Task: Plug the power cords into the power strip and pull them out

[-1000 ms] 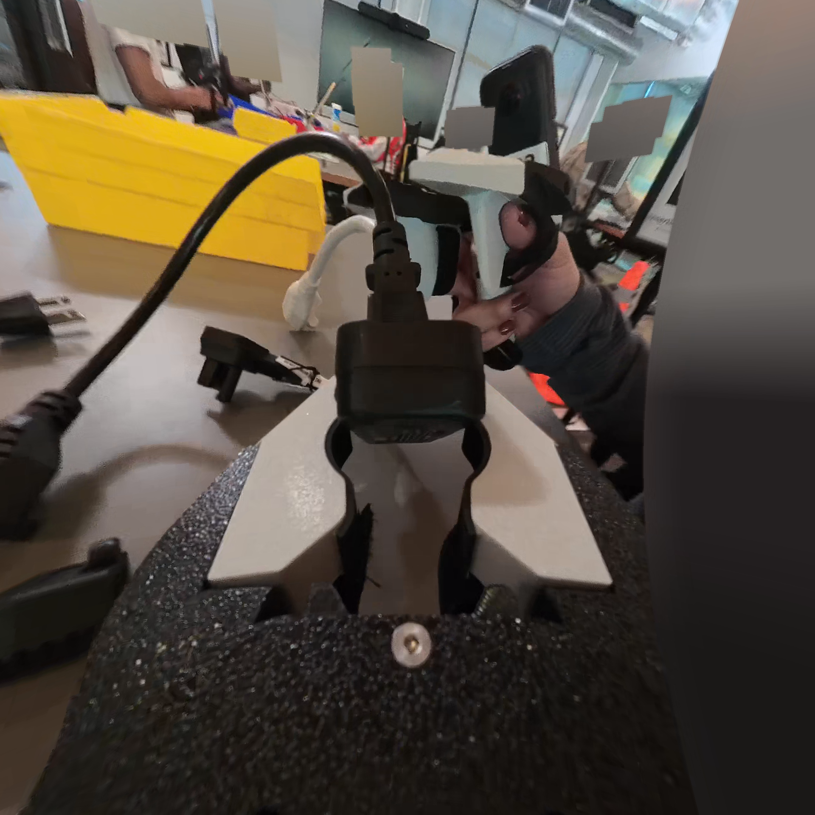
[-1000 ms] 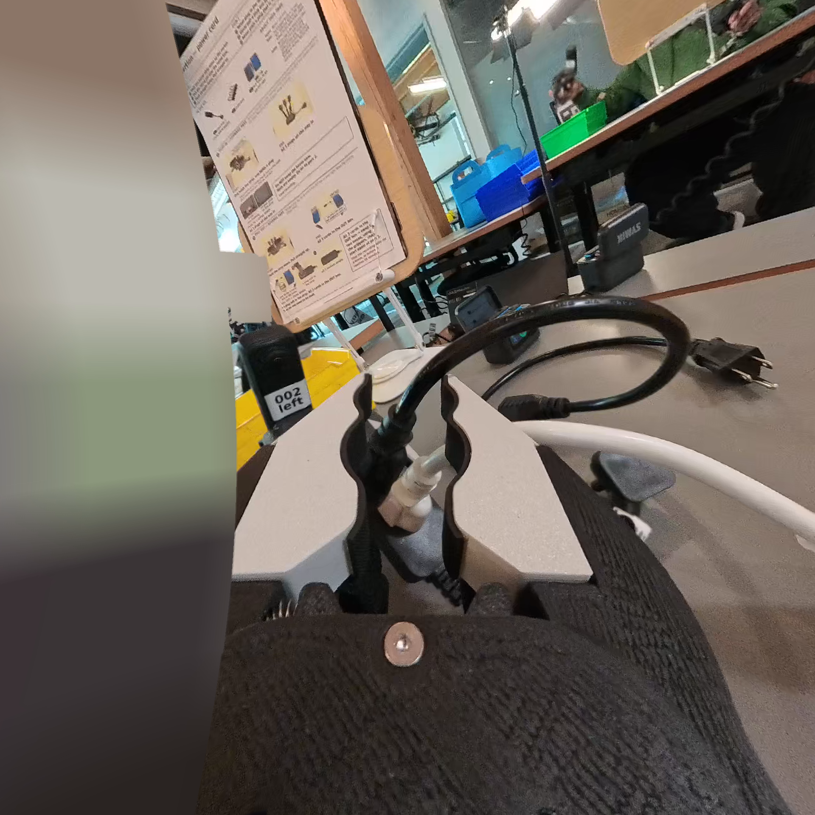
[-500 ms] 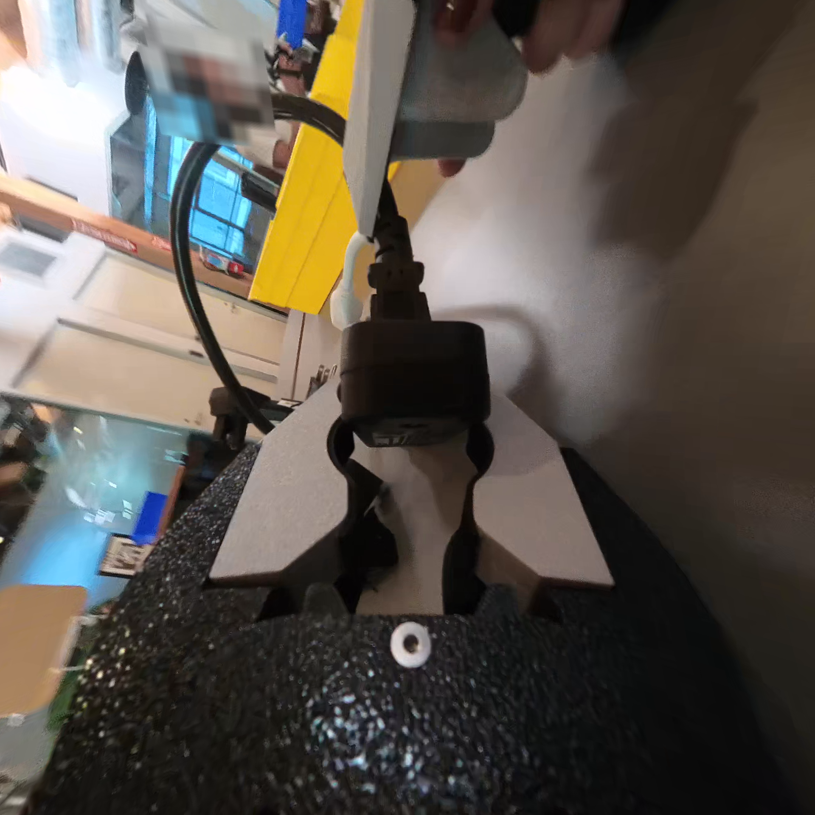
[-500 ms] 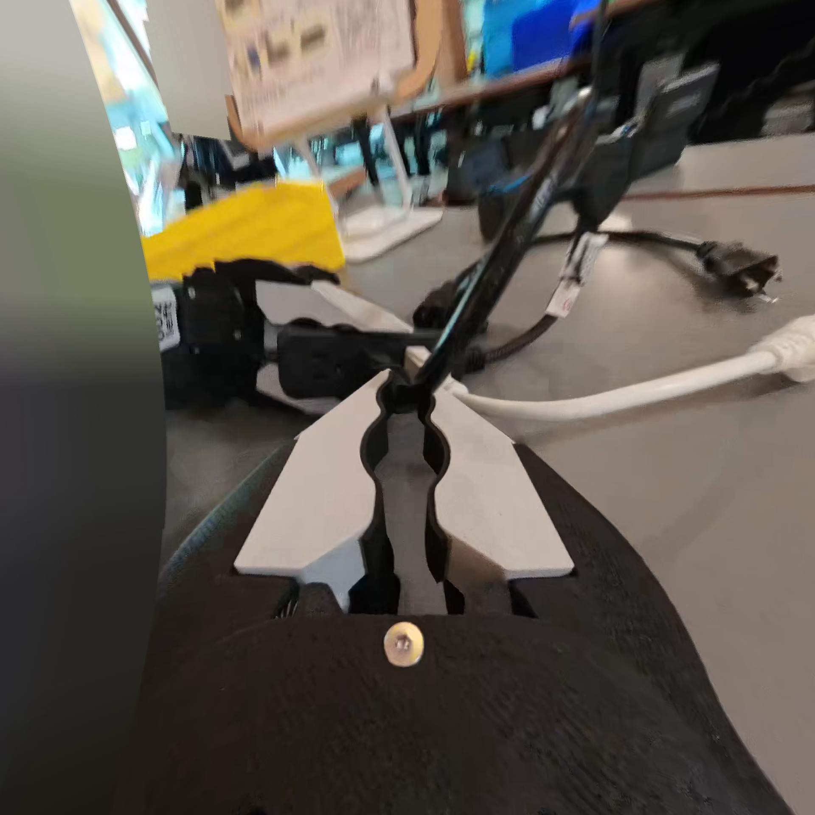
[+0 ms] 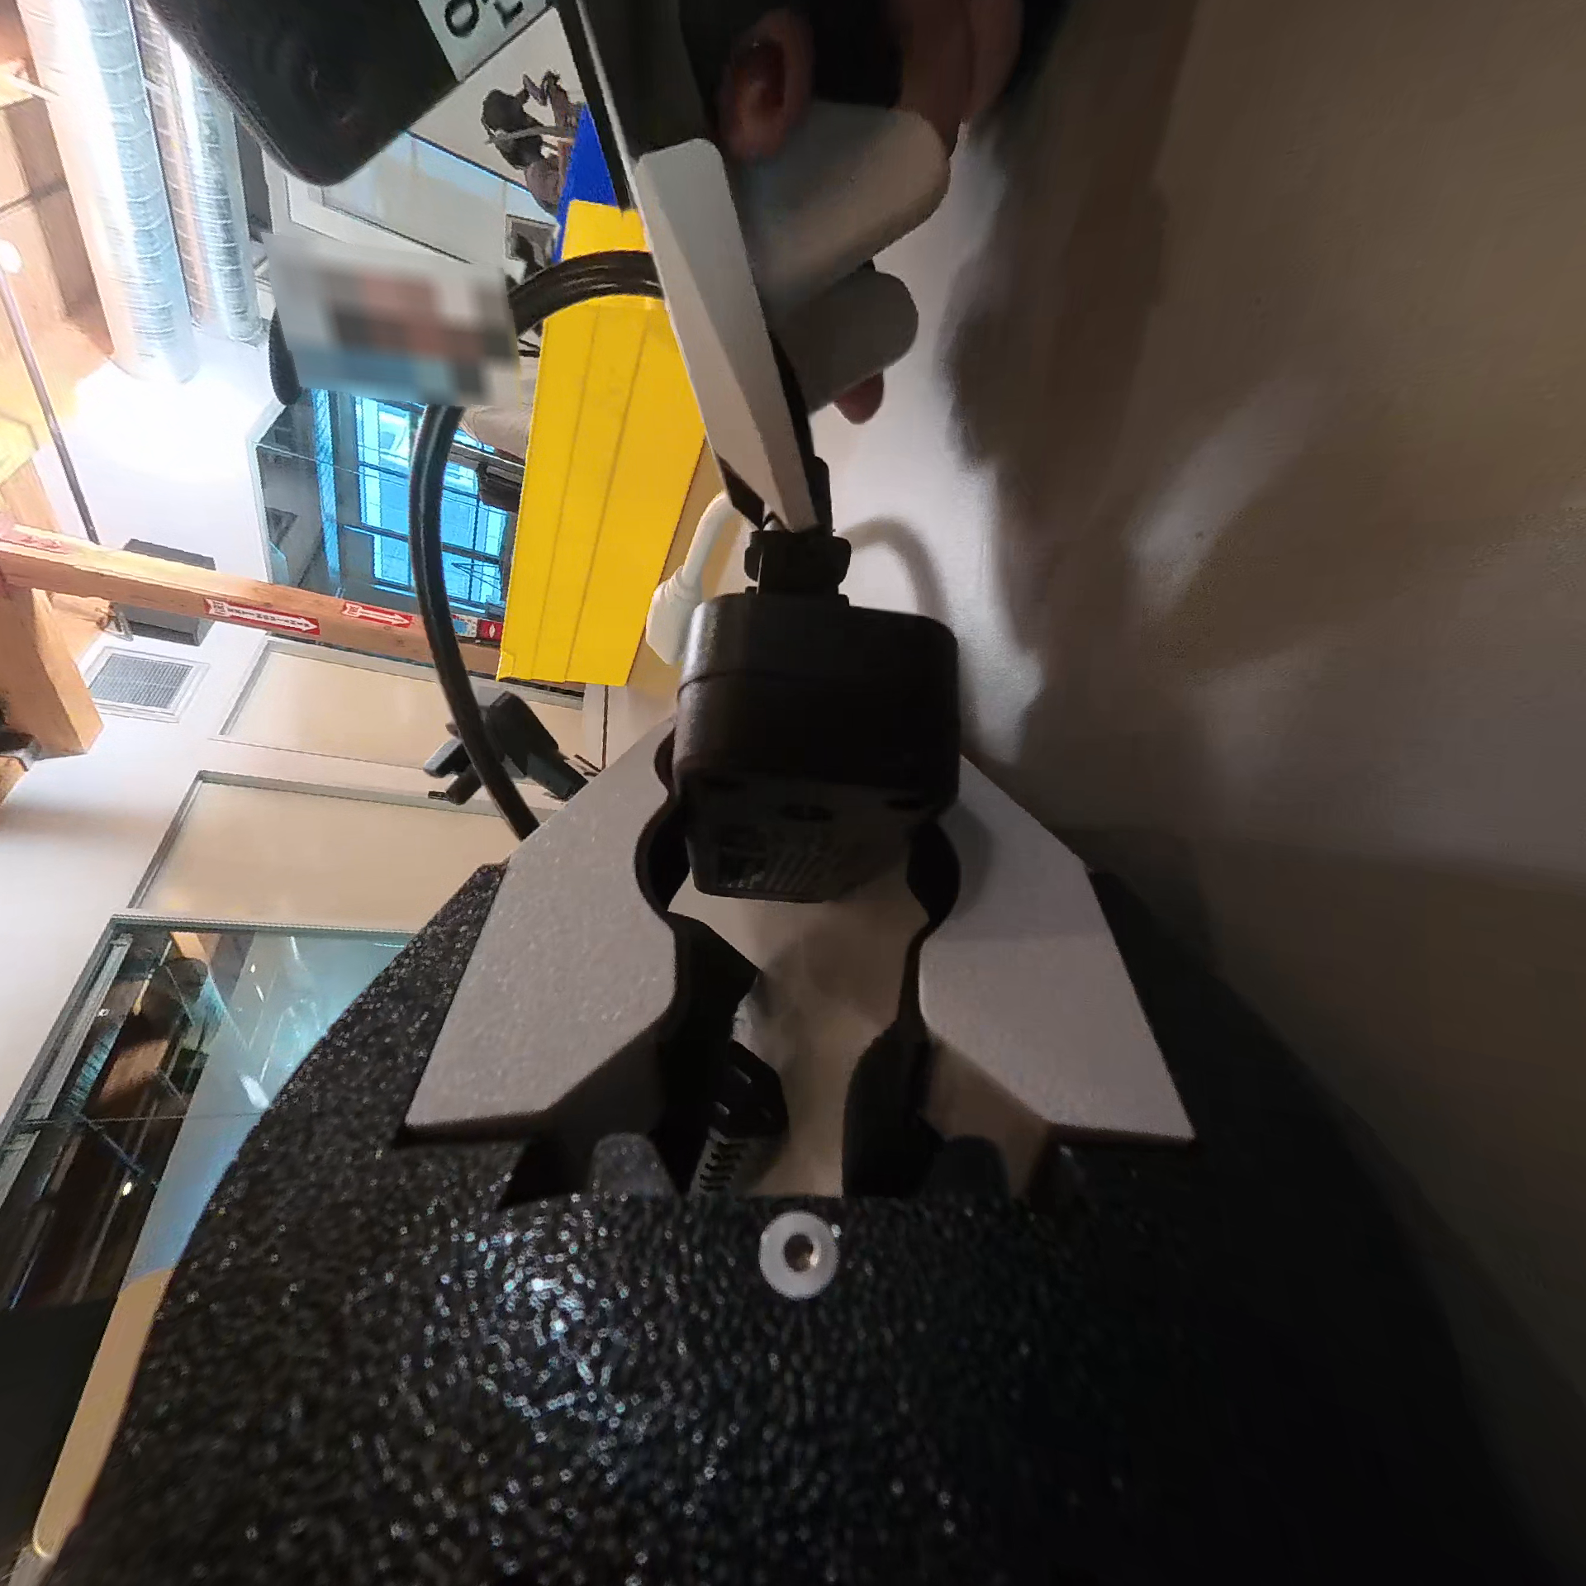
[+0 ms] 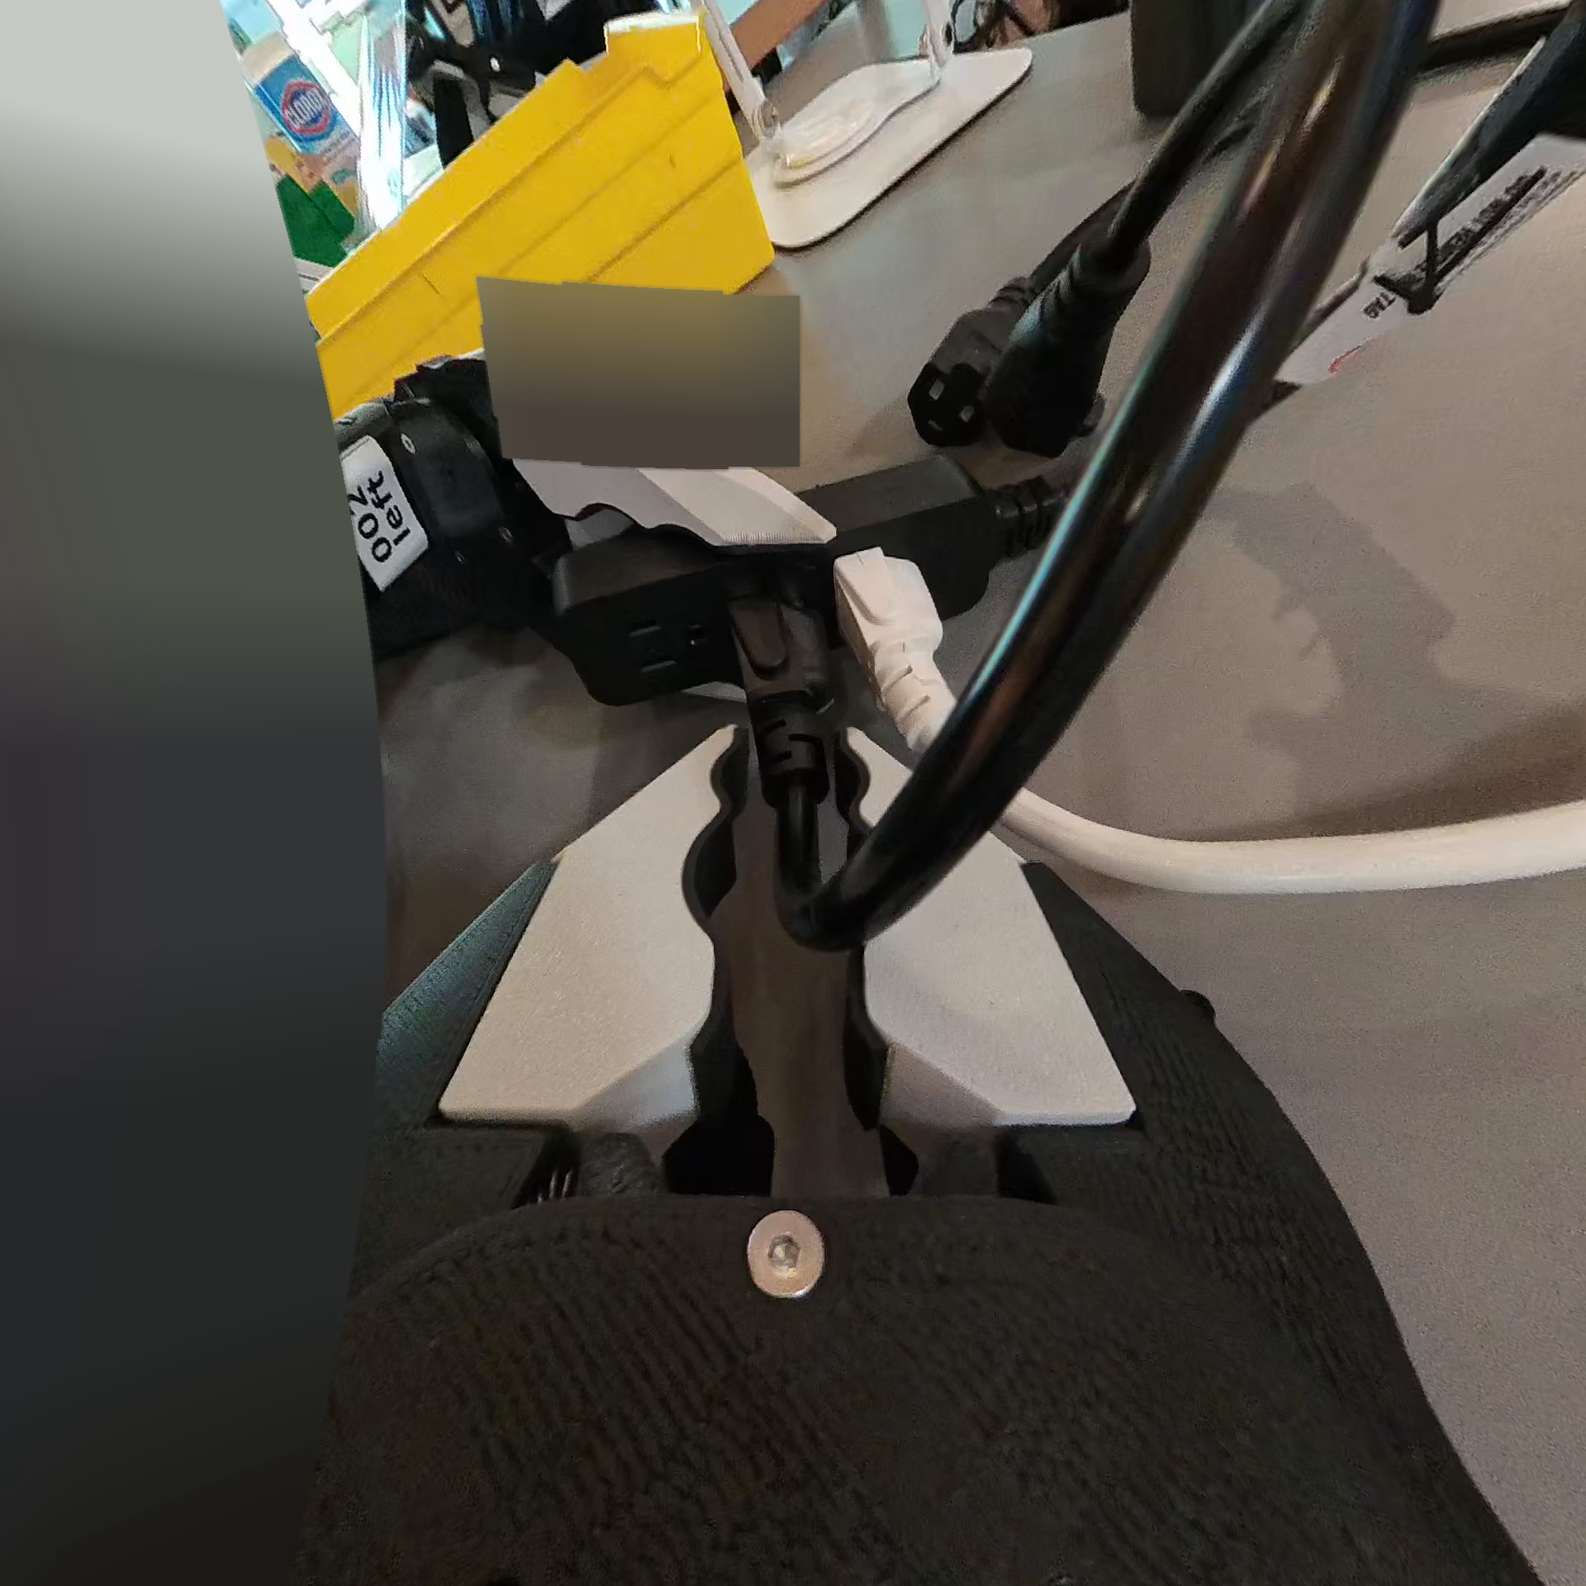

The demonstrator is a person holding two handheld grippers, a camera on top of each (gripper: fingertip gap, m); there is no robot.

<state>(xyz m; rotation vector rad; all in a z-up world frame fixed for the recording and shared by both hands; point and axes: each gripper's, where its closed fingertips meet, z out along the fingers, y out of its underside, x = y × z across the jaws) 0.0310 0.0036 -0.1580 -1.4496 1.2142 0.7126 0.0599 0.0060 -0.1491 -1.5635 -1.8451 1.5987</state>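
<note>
In the left wrist view my left gripper (image 5: 811,772) is shut on the end of the black power strip (image 5: 815,712) and is rolled onto its side. In the right wrist view the strip (image 6: 678,601) lies side-on on the table, with the left gripper (image 6: 481,515) behind it. A black plug (image 6: 777,644) sits in a socket, and a white plug (image 6: 884,618) sits next to it on the right. My right gripper (image 6: 789,747) is shut on the black power cord (image 6: 794,772) at its ribbed collar. The cord loops back over the right finger.
A yellow bin (image 6: 558,189) stands behind the strip. A black cord-end connector (image 6: 987,403) and a tagged cord (image 6: 1459,249) lie at the far right. A white stand base (image 6: 858,129) is at the back. The white cord (image 6: 1287,858) runs off to the right.
The left gripper has rolled onto its side with the strip still in it. The right gripper has brought the black cord to the strip, and its plug now sits in a socket.
</note>
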